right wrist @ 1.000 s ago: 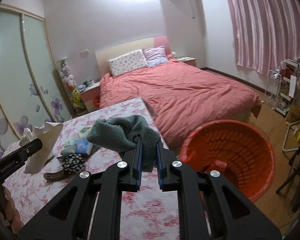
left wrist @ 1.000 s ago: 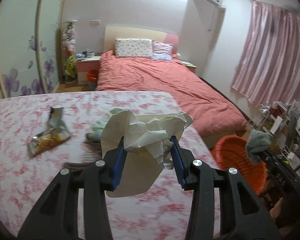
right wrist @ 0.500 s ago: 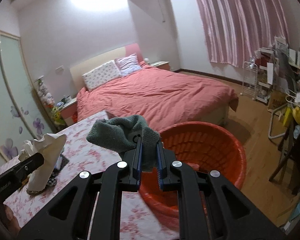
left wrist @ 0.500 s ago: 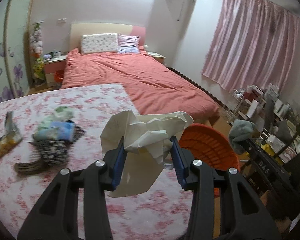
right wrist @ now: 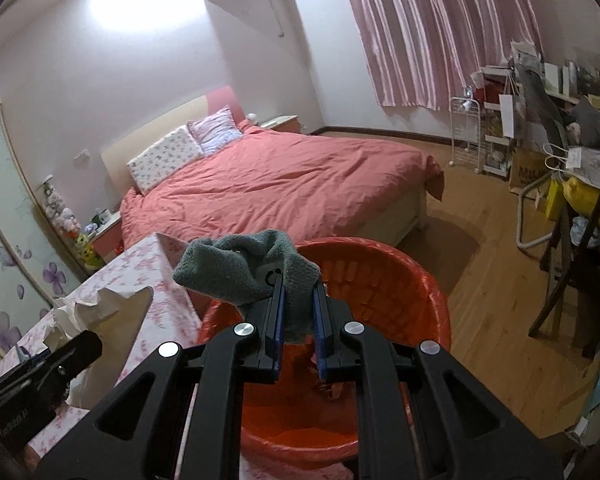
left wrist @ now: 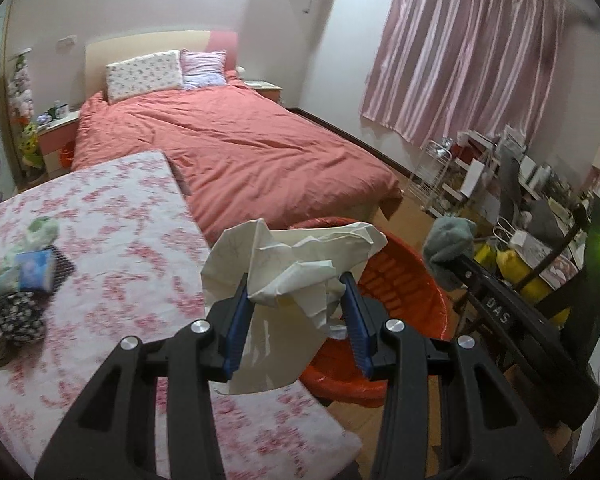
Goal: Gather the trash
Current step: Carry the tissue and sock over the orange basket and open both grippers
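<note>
My left gripper point(left wrist: 296, 320) is shut on a crumpled white paper point(left wrist: 292, 264) and holds it above the table's right edge, beside the orange bin point(left wrist: 404, 280). My right gripper point(right wrist: 299, 326) is shut on a grey sock point(right wrist: 240, 276) and holds it over the orange bin point(right wrist: 400, 276). The sock point(left wrist: 448, 244) and the right gripper also show in the left wrist view, past the bin. The paper point(right wrist: 96, 320) shows at the left of the right wrist view. More litter point(left wrist: 28, 272) lies on the table at the left.
The table has a pink flowered cloth point(left wrist: 112, 232). A bed with a red cover point(left wrist: 236, 148) lies behind it. Pink curtains point(left wrist: 460, 60), a white rack point(right wrist: 466, 136) and a cluttered desk point(left wrist: 540, 200) stand at the right. The floor is wood point(right wrist: 500, 264).
Both grippers have swung right, away from the table and toward the bin. The sock now hangs over the bin's opening and the paper is at the table's edge. Both grips are unchanged.
</note>
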Tool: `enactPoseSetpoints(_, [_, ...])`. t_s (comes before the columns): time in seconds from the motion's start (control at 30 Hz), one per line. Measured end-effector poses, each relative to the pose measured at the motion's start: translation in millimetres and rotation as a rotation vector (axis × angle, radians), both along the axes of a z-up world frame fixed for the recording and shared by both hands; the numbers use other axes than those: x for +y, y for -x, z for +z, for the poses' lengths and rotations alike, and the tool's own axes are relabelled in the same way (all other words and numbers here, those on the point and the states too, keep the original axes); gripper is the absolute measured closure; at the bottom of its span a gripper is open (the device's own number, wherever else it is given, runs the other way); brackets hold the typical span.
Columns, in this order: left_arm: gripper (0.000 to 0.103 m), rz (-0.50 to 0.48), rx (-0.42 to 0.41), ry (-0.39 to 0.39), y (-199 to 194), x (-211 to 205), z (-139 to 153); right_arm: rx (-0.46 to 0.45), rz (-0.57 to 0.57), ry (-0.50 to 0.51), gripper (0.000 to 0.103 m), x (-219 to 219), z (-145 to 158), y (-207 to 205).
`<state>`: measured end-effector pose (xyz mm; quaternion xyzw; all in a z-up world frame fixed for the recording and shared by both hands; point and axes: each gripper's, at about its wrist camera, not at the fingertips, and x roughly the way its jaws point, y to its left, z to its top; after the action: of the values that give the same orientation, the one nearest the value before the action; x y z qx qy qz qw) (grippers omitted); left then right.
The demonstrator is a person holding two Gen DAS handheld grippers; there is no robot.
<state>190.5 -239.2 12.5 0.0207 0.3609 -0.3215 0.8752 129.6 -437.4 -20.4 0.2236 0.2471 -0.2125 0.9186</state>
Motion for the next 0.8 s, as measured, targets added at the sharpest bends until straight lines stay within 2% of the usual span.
enactPoseSetpoints(0.13, [0.060, -0.031, 0.022, -0.015, -5, -22, -13, 0.022, -0.017, -0.027, 0.089, -9, -7, -6])
enactPoseSetpoints(0.27, [0.055, -0.040, 0.053, -0.038, -15, -38, -28, 0.045, -0.024, -0.056, 0.073, -19, -15, -13])
enactPoseSetpoints(0.37, [0.049, -0.036, 0.072, -0.051, -22, -41, -37, 0.060, -0.023, -0.065, 0.066, -23, -20, -13])
enactPoseSetpoints(0.6, [0.041, 0.018, 0.061, -0.089, -31, -22, -44, 0.083, -0.023, -0.043, 0.054, -16, -17, -11])
enactPoseSetpoints(0.73, [0.036, 0.074, 0.043, -0.116, -33, 3, -43, 0.082, -0.019, -0.016, 0.044, -11, -9, -12])
enactPoseSetpoints(0.8, [0.033, 0.101, 0.037, -0.123, -34, 15, -43, 0.081, -0.010, -0.002, 0.043, -6, -4, -12])
